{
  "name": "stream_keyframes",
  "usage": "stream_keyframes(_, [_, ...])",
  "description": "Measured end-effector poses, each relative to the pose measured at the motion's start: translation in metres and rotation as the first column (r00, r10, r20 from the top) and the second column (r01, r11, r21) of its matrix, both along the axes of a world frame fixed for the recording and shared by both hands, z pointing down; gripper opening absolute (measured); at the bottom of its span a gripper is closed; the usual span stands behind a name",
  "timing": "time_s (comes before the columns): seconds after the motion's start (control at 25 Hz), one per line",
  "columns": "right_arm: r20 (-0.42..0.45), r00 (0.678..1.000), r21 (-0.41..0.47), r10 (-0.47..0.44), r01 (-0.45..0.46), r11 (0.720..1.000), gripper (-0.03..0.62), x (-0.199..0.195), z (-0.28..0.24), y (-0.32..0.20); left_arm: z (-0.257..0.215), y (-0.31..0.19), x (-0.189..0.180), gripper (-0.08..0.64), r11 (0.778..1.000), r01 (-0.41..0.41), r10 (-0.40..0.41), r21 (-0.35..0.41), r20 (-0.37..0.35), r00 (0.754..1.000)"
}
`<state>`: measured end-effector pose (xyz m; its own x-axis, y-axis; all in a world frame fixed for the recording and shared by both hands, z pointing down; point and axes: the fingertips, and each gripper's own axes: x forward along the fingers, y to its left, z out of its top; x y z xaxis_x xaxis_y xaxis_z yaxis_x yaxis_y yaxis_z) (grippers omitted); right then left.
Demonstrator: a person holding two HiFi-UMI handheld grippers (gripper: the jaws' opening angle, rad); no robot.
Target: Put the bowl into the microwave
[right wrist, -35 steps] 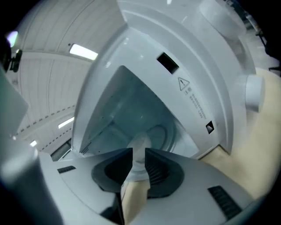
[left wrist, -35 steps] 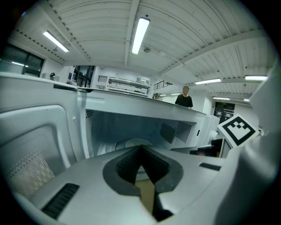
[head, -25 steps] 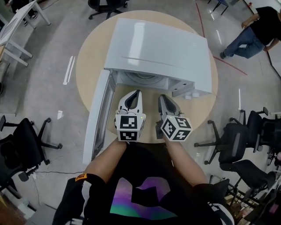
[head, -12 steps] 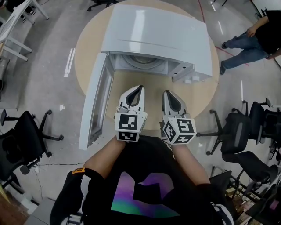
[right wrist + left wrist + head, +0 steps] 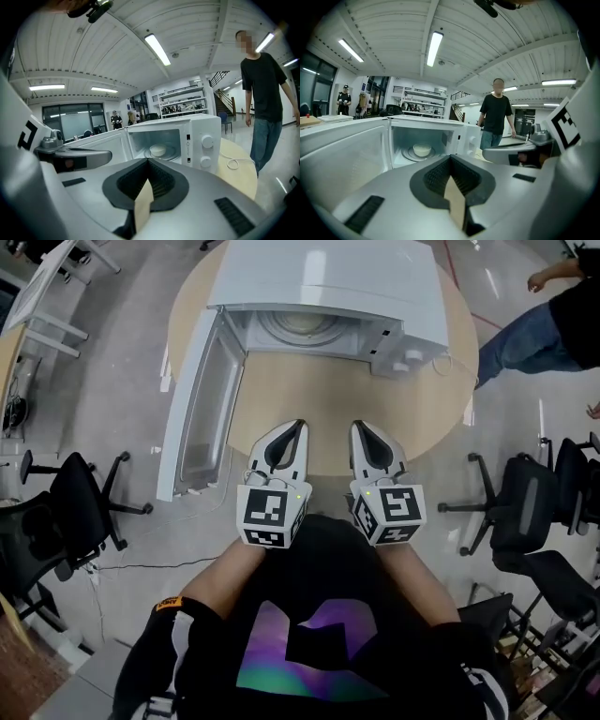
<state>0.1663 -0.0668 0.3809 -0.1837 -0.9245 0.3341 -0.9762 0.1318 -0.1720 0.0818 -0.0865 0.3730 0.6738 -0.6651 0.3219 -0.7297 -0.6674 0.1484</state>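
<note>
Microwave [image 5: 328,277]: white, casing and open door alike
Bowl [image 5: 422,150]: cream-white
Table [image 5: 319,399]: pale tan wood tone
Left claw [image 5: 298,427]: light grey shell, black ribbed pads
Right claw [image 5: 357,427]: same light grey shell, same black pads
Marker cubes [image 5: 267,517]: white faces with black square patterns
Floor [image 5: 112,381]: glossy grey
Office chairs [image 5: 56,531]: black
Wearer's shirt [image 5: 309,662]: black, with a purple-to-green shimmering print
Bystander [image 5: 262,93]: black T-shirt, blue jeans
Cord [image 5: 232,163]: white
</note>
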Motion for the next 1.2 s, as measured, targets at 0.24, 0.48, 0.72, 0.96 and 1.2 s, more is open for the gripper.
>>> stream_keyframes(0.24, [0.020, 0.998, 0.041, -0.064, 0.063, 0.997, 0.018, -0.010, -0.008, 0.048, -0.013, 0.055, -0.021, 0.046, 0.996, 0.076, -0.077, 0.040, 0.034, 0.996])
stream_keyframes(0.48, [0.010, 0.993, 0.049, -0.121, 0.121, 0.991, 0.018, -0.039, -0.016, 0.093, -0.024, 0.100, -0.045, 0.046, 0.993, 0.106, -0.109, 0.061, 0.054, 0.993])
stream_keyframes(0.72, [-0.014, 0.992, 0.062, -0.129, 0.130, 0.990, 0.018, -0.063, -0.028, 0.116, -0.035, 0.120, -0.069, 0.046, 0.992, 0.090, -0.095, 0.087, 0.051, 0.994])
stream_keyframes(0.96, [-0.030, 0.997, 0.057, -0.076, 0.078, 0.995, 0.018, -0.091, -0.032, 0.119, -0.036, 0.118, -0.105, 0.046, 0.995, 0.056, -0.060, 0.078, 0.051, 0.997])
stream_keyframes(1.2, [-0.052, 0.998, 0.047, -0.026, 0.028, 0.999, 0.017, -0.119, -0.036, 0.122, -0.034, 0.115, -0.130, 0.046, 0.998, -0.007, 0.004, 0.065, 0.047, 0.999])
